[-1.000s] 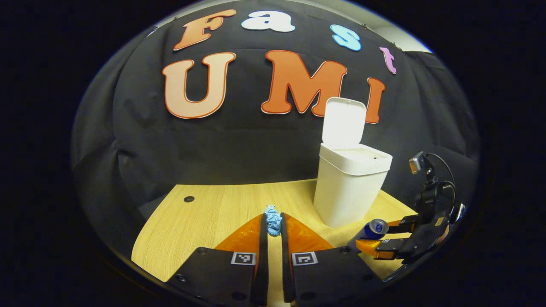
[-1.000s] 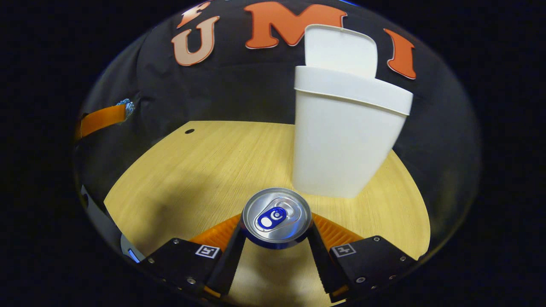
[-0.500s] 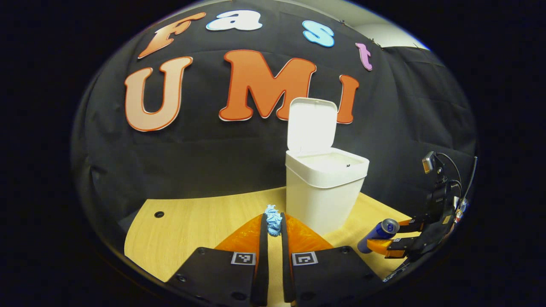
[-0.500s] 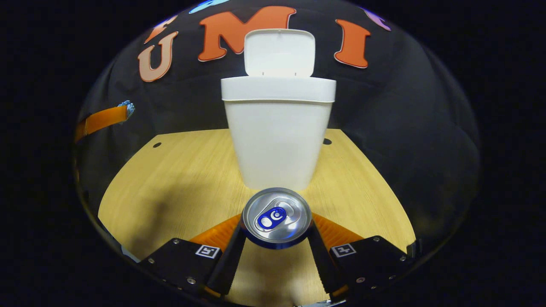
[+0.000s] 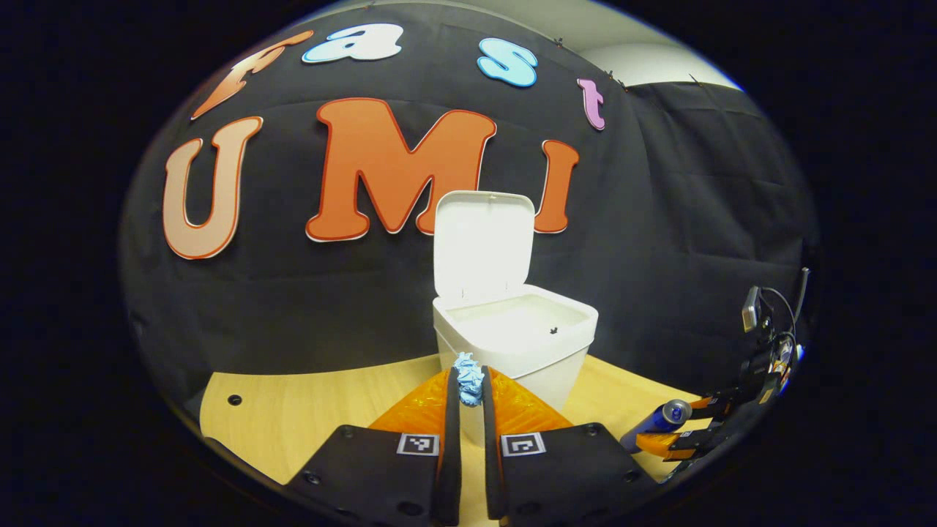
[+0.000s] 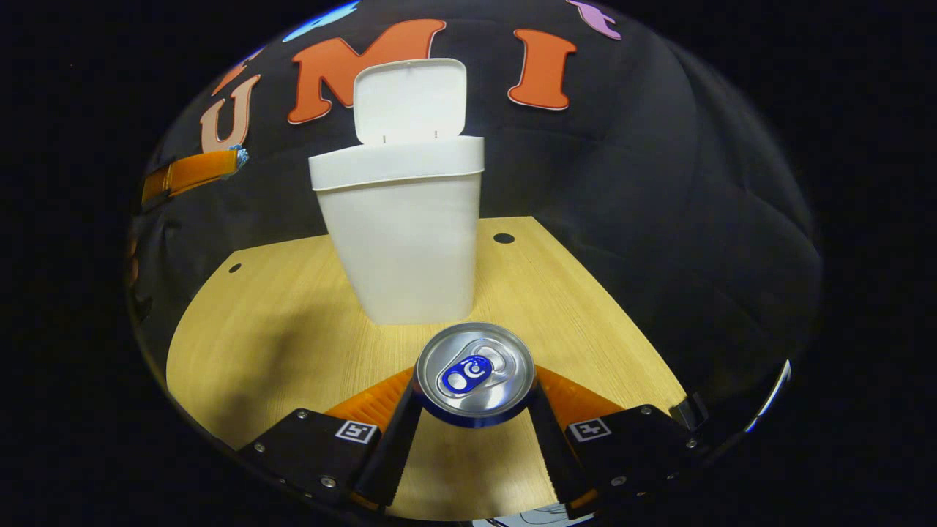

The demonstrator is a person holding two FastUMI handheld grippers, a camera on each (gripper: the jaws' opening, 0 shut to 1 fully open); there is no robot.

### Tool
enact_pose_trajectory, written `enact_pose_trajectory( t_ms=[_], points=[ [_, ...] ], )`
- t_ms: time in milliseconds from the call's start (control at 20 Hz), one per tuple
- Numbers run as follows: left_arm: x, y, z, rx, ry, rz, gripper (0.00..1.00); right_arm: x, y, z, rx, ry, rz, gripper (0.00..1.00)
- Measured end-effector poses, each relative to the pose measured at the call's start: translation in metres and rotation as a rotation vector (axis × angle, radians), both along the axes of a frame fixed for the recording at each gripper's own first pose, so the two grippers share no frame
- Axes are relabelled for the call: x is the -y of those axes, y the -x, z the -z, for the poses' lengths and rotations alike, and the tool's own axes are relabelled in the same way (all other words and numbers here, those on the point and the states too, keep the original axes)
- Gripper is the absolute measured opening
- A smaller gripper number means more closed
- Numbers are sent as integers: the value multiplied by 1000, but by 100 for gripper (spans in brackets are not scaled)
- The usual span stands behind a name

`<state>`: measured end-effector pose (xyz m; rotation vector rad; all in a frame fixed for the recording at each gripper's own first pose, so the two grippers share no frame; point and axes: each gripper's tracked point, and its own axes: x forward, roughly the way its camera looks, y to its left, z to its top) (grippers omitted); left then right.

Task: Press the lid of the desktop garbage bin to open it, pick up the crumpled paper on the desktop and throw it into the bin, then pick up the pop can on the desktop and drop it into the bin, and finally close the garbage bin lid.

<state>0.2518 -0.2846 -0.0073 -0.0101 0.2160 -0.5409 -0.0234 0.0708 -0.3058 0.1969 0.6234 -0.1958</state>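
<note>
The white bin (image 5: pixel 512 344) stands on the wooden desk with its lid (image 5: pixel 483 245) upright and open. My left gripper (image 5: pixel 468 384) is shut on the blue crumpled paper (image 5: pixel 468 380), raised just in front of the bin's rim. In the right gripper view, my right gripper (image 6: pixel 474 375) is shut on the pop can (image 6: pixel 474 372), whose silver top faces the camera, in front of the bin (image 6: pixel 406 234). The left gripper (image 6: pixel 192 171) with the paper (image 6: pixel 239 155) shows high at the left there. The right gripper (image 5: pixel 677 428) with the can (image 5: pixel 655 423) shows low at the right of the left gripper view.
The wooden desk (image 6: pixel 263 322) has round cable holes at the back, one (image 6: pixel 504 238) to the right of the bin and one (image 6: pixel 234 268) to the left. The booth's black cloth wall hangs close behind the bin.
My left gripper has risen and swung toward the bin with the paper, now near the rim. My right gripper with the can has shifted right, so the bin moved left in its view.
</note>
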Motion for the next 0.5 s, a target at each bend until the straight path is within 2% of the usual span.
enact_pose_trajectory(
  t_ms=[200,500],
  points=[
    [27,-15,-10,18,22,30,17,16,0,-3,-2,-7,56,80],
    [59,-43,-19,19,52,51,17,42,20,-2,-9,-9,116,80]
  ],
)
